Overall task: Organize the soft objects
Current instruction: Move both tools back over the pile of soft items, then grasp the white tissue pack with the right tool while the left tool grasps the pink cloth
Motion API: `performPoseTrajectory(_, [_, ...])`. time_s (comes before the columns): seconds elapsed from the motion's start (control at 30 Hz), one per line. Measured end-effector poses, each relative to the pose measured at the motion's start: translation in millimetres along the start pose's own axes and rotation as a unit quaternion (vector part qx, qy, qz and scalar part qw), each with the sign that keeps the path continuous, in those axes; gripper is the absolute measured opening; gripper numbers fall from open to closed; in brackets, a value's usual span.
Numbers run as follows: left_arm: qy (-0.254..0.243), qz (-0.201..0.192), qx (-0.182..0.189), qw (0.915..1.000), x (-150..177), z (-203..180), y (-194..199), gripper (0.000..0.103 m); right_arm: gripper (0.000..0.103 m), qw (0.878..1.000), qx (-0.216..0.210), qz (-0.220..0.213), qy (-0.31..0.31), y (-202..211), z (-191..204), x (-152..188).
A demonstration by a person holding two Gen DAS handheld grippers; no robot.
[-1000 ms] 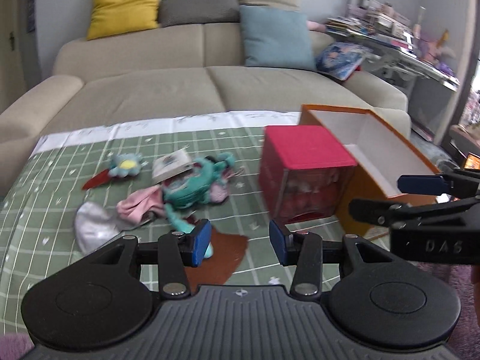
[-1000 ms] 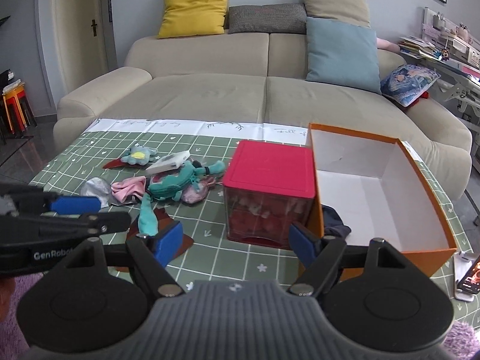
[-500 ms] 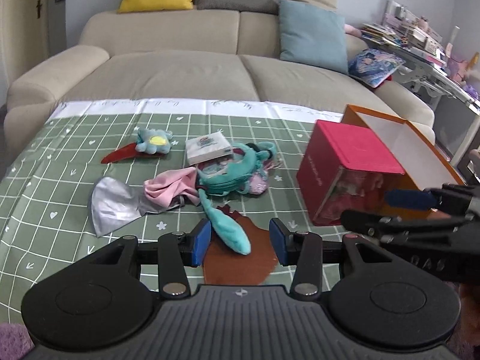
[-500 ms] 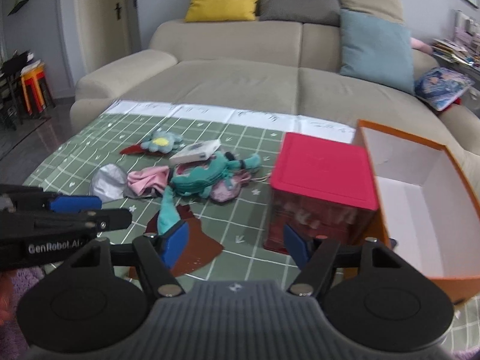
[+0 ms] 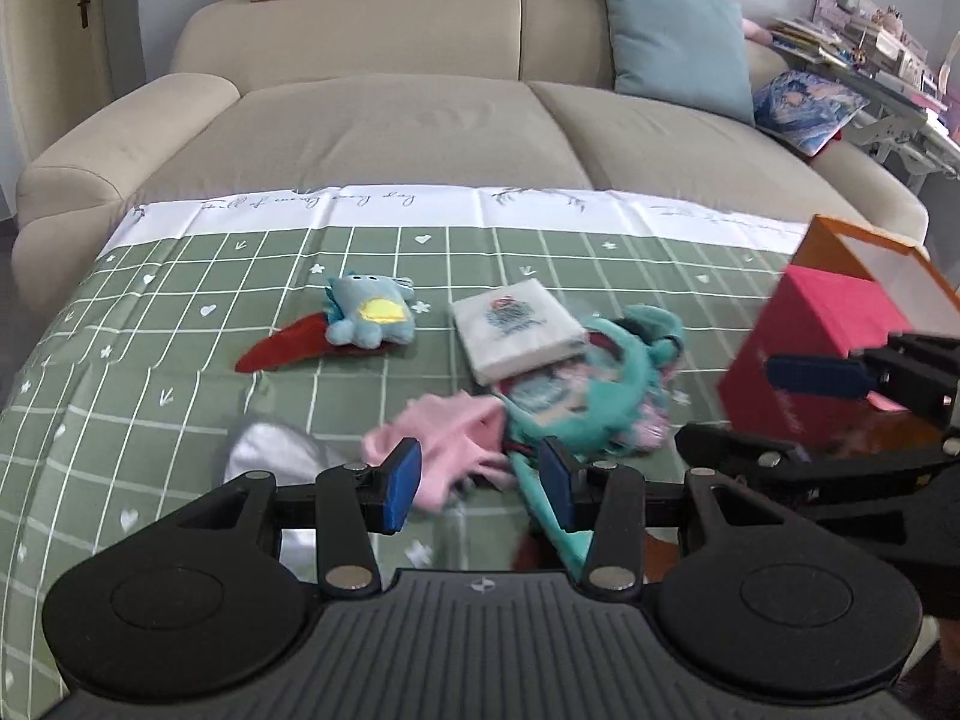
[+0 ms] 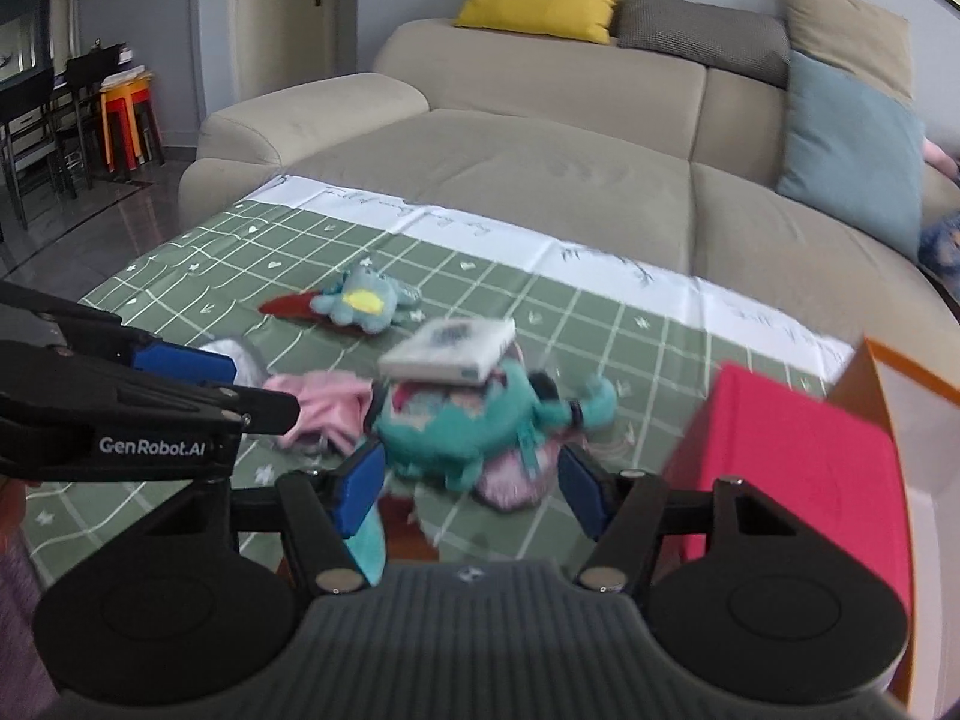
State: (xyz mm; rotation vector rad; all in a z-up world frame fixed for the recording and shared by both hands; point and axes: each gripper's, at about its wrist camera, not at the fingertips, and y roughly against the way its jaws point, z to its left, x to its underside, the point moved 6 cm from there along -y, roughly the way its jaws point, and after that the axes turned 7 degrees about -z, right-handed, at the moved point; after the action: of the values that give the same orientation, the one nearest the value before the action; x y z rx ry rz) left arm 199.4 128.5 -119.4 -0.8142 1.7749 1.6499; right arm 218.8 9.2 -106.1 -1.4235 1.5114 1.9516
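Observation:
Soft things lie on the green checked cloth (image 5: 150, 372): a teal plush (image 5: 606, 384) (image 6: 474, 426) with a white tissue pack (image 5: 516, 330) (image 6: 450, 348) on it, a pink cloth (image 5: 450, 438) (image 6: 324, 402), a grey-white cloth (image 5: 270, 456), and a small blue plush (image 5: 369, 318) (image 6: 360, 303) on a red piece. My left gripper (image 5: 480, 483) is open, just before the pink cloth. My right gripper (image 6: 471, 483) is open, just before the teal plush. Both hold nothing.
A red-lidded box (image 5: 804, 354) (image 6: 798, 468) stands at the right, with an open orange box (image 5: 870, 246) (image 6: 900, 384) behind it. A beige sofa (image 5: 420, 120) with cushions is beyond the table. A brown piece lies under my fingers.
Both grippers have swung left and moved forward, closer to the pile of soft things. The boxes have slid to the right edge of both views. Both grippers stay open.

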Motion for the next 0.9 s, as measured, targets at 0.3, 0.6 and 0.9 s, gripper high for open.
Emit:
performPoseTrajectory(0.3, [-0.026,0.045,0.009,0.9986,5.4,24.1,-61.5,0.057,0.064,1.0,-0.016,0.011,0.018,-60.1,-0.6,-11.6])
performPoseTrajectory(0.6, [-0.036,0.032,0.014,0.9987,10.2,29.9,-72.6,0.004,0.065,1.0,-0.025,0.006,0.005,-95.5,0.2,-20.7])
performPoseTrajectory(0.9, [0.018,-0.033,-0.049,0.9981,-26.3,67.7,-69.0,0.003,0.083,0.999,-0.001,0.022,-0.044,-129.9,5.8,-34.0])
